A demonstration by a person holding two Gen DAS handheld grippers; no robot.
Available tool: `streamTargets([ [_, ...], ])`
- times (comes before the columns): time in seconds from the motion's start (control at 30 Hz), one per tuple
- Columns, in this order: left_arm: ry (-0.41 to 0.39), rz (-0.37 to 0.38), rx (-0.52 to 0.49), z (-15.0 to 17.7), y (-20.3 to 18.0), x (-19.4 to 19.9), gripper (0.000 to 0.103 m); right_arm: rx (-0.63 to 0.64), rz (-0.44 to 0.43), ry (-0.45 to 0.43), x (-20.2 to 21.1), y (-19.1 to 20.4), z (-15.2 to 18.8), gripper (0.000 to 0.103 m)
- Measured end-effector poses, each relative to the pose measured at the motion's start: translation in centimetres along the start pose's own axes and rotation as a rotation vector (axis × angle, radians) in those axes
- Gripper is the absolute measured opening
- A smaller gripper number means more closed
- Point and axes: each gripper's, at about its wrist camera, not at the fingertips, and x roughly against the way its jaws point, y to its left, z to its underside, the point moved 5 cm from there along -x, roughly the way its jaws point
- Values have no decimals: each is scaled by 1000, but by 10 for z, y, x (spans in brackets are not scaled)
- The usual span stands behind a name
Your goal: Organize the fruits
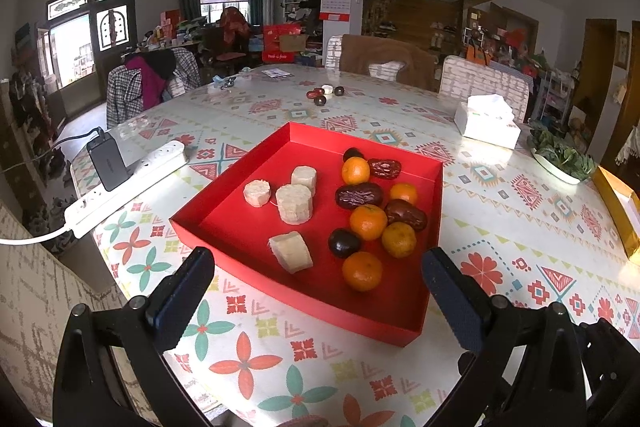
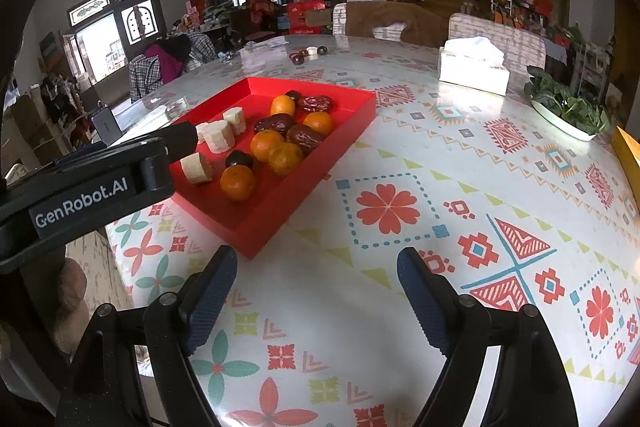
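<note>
A red tray (image 1: 240,227) sits on the patterned table and also shows in the right wrist view (image 2: 352,115). It holds several oranges (image 1: 362,271), red dates (image 1: 359,195), dark round fruits (image 1: 344,243) and pale sugarcane pieces (image 1: 294,203). A few more loose fruits (image 1: 324,94) lie far back on the table. My left gripper (image 1: 318,301) is open and empty, just in front of the tray's near edge. My right gripper (image 2: 316,301) is open and empty over the bare table, to the right of the tray. The left gripper's body (image 2: 100,179) shows at the tray's left.
A white power strip (image 1: 128,183) with a black adapter lies left of the tray. A white tissue box (image 1: 488,123) and a dish of greens (image 1: 560,155) stand at the right. A yellow box (image 1: 618,211) lies at the far right edge. Chairs stand behind the table.
</note>
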Motion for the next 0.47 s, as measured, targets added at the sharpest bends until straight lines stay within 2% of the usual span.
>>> streamTargets([
  [0.3,-2,17,-5,0,-7,3,103,-1,-1,-2,1,-1,0,86],
  [0.47,-63,42,-50,-13,-27,19,103,-49,18,-32,10,-19,-5,86],
])
